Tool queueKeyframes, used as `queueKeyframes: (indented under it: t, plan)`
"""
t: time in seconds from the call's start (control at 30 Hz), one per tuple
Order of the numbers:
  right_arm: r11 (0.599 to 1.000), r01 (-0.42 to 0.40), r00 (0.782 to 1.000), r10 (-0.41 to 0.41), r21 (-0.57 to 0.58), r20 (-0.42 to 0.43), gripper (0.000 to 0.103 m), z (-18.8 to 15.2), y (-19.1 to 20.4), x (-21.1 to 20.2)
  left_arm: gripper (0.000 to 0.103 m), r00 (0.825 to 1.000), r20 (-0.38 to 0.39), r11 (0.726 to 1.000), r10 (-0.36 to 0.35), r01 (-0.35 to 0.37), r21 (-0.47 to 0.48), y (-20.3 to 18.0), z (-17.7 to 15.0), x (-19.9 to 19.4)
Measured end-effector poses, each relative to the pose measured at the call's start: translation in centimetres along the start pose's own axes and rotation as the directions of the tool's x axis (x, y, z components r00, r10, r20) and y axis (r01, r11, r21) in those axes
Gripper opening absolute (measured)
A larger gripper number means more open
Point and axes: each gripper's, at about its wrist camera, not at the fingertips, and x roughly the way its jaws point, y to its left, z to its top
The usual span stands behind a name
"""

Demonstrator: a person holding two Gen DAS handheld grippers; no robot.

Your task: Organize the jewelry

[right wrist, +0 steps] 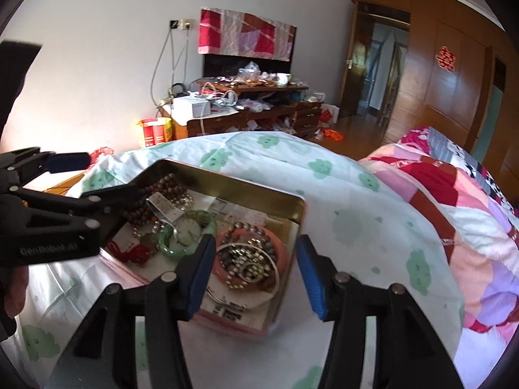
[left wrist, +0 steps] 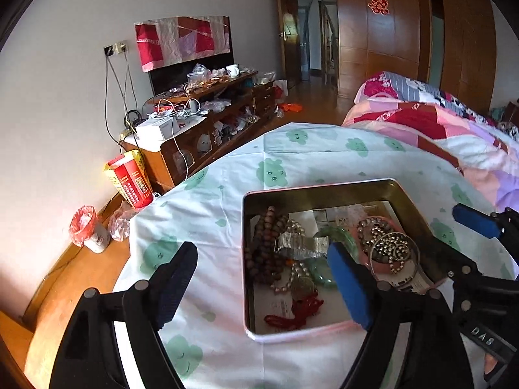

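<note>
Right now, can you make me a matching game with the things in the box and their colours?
Things:
1. bangle
2. knotted cord
3. bead string
4. box

Colours:
A. red
B. gold inside
C. green
D. dark brown

Pairs: 1-C, 2-A, 3-D, 4-B

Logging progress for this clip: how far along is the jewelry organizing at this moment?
Done: nothing is visibly sorted; every piece lies mixed in the open tin on the bedsheet, with brown beads, a green bangle and the pink bangle with its metal bead chain.
In hand: nothing. The left gripper and right gripper are both open and empty at the tin.
Left: apparently all the sorting.
</note>
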Motion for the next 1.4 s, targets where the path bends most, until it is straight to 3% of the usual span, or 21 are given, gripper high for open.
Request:
queueKeyframes:
  t: [0.07, 0.47, 1.4]
  plan:
    - [1.0, 0.011, 1.0, -0.011, 0.023, 0.011, 0.062, -0.4, -0.5, -0.8, 0.083, 1.0, 0.008, 1.0, -0.01, 0.01, -0.017, 0.2, -0.5, -0.8]
    - [0.998, 0.025, 0.998, -0.029, 0.063, 0.058, 0.065, -1.1, -0.9, -3.8, 0.083, 0.999, 0.028, 0.997, -0.018, 0.02, -0.075, 1.2, -2.1, -3.6]
    - [0.997, 0.009, 0.998, -0.013, 0.073, 0.065, 0.069, -1.4, -0.7, -4.3, 0.083, 1.0, 0.022, 0.997, 0.007, -0.005, -0.078, 1.8, -2.4, -4.1]
